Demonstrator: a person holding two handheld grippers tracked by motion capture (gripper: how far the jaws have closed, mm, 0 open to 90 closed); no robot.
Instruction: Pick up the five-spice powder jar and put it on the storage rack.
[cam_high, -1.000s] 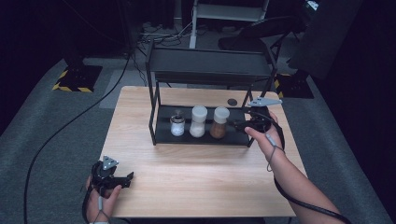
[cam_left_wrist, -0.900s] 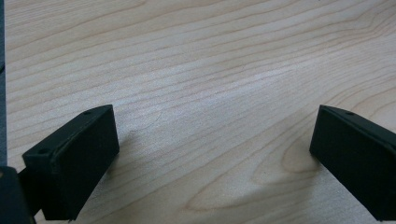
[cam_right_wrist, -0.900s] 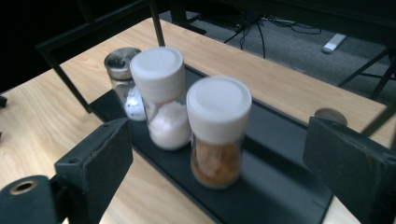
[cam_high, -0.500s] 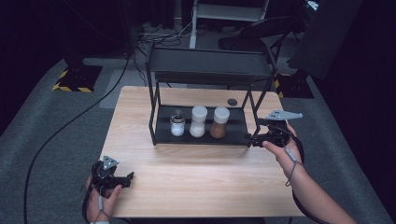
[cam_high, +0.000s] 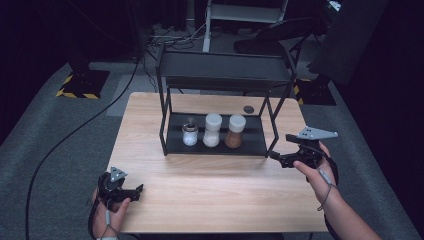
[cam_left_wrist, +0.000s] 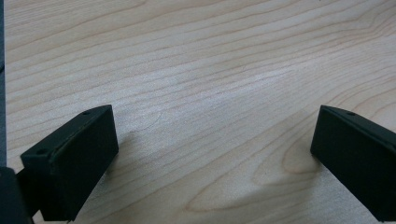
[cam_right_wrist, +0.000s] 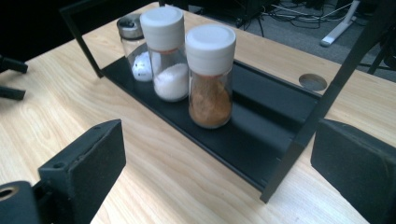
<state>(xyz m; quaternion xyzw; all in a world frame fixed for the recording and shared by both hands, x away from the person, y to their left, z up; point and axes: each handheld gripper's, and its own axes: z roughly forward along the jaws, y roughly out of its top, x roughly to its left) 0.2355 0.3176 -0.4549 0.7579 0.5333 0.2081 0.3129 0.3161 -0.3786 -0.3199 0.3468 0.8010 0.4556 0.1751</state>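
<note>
- Right gripper, mid-right of frame – jaws just opened, nothing between; brown spice jar stands released on rack shelf.
- Left gripper, lower left – spread, idle.
- Next: likely clear the rack post.

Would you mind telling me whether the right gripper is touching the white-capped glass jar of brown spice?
Apart. In the right gripper view, the right gripper stands open, with bare table between it and the brown spice jar.

Three jars on rack's lower shelf
</note>
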